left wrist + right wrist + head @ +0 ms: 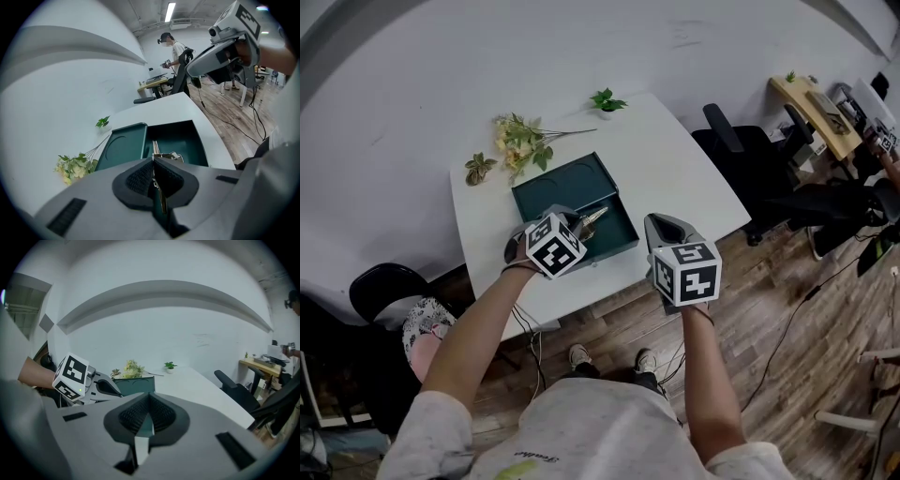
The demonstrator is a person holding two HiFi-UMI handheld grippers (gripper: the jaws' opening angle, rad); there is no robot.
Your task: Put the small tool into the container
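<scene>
Fingers (139, 178) of the left gripper (153, 163) pinch the small tool (165, 156) over the open container (199, 145) by the table's (164, 110) front edge, ready to drop it in; right gripper (149, 404) clenched, empty.

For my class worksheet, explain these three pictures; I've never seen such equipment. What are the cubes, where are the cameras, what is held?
A person holds a two-jaw tool in each hand; the patterned cubes are part of them. One camera sits on the head, looking down; one rides on each tool. The white table carries an open green box, artificial flowers and a potted plant. The left tool grips a small metal item over the box. The right tool is shut, empty.
</scene>
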